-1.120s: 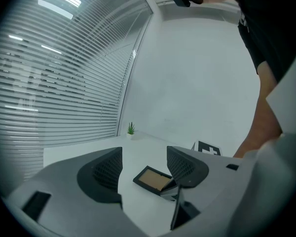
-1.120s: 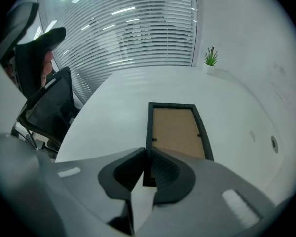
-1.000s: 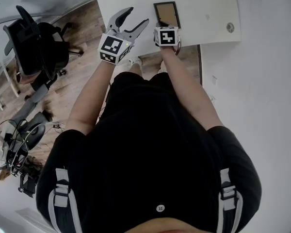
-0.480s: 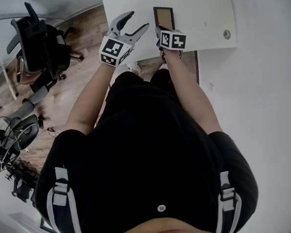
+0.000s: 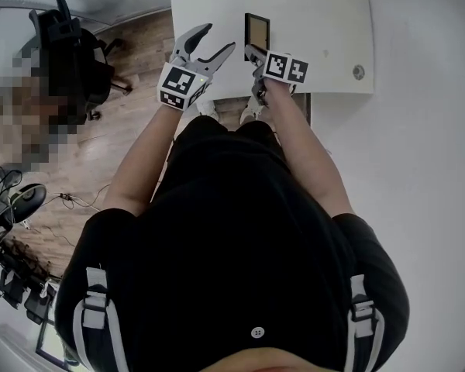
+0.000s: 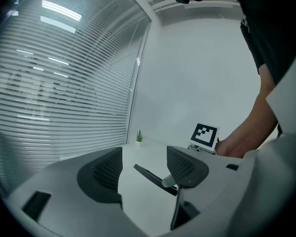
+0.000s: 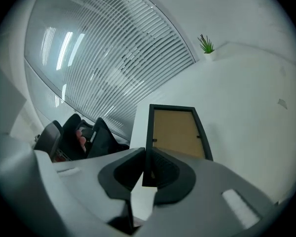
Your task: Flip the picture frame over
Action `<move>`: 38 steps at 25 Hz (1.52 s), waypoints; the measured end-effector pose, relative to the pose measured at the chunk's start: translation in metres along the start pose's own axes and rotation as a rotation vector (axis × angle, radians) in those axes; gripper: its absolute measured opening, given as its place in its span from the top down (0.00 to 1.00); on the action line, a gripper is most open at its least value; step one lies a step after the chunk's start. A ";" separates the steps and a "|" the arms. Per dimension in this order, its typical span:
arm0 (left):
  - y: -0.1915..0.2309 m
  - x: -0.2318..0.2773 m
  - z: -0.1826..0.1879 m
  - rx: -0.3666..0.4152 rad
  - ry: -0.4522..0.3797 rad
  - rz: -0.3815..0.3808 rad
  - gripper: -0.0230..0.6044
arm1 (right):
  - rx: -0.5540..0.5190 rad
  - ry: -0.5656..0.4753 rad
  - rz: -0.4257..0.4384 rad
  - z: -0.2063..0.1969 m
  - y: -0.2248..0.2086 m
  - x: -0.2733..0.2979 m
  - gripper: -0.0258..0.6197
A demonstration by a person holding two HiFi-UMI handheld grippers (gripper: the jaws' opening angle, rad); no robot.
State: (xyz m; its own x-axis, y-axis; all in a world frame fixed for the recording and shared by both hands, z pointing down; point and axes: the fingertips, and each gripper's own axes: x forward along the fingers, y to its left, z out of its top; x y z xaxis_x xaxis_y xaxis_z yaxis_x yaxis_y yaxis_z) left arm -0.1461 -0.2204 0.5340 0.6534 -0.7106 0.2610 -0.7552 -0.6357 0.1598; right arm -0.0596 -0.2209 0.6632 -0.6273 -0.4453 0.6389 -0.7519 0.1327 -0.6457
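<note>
The picture frame [image 5: 257, 31] is black with its brown backing board showing. It lies on the white table [image 5: 325, 22] near the front edge, with its near edge lifted off the top. My right gripper [image 5: 253, 52] is shut on that near edge, close to one corner. In the right gripper view the frame [image 7: 175, 132] runs away from the pinching jaws of the right gripper [image 7: 147, 169]. My left gripper [image 5: 217, 37] hovers open just left of the frame, holding nothing. From the left gripper [image 6: 143, 169] the frame [image 6: 153, 176] appears edge-on as a dark slanted slab.
A round grommet [image 5: 358, 72] sits at the table's right front corner. A small potted plant [image 7: 206, 46] stands at the far end by the window blinds. A black office chair [image 5: 70, 45] stands on the wooden floor to the left, with cables [image 5: 8, 208] beyond it.
The right gripper has risen and rolled, tipping the frame's near edge up so the frame looks narrower. The left gripper has lifted slightly and stays open.
</note>
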 end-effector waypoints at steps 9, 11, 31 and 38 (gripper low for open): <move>-0.013 0.002 0.005 0.010 -0.003 0.101 0.54 | 0.172 -0.009 0.243 0.009 0.001 -0.005 0.88; -0.006 0.000 0.004 0.002 -0.003 0.119 0.55 | 0.174 0.009 0.281 0.008 0.007 0.000 0.88; -0.038 0.030 -0.001 0.011 0.038 0.202 0.68 | 0.378 0.084 0.630 0.004 -0.029 -0.017 0.88; -0.054 0.044 0.004 0.002 0.024 0.207 0.69 | 0.429 0.046 0.639 0.017 -0.060 -0.035 0.88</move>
State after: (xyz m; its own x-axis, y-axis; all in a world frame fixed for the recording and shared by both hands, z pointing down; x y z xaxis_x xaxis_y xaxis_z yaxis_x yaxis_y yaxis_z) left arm -0.0762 -0.2181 0.5331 0.4825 -0.8190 0.3105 -0.8733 -0.4772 0.0984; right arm 0.0112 -0.2280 0.6729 -0.9279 -0.3597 0.0981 -0.1022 -0.0077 -0.9947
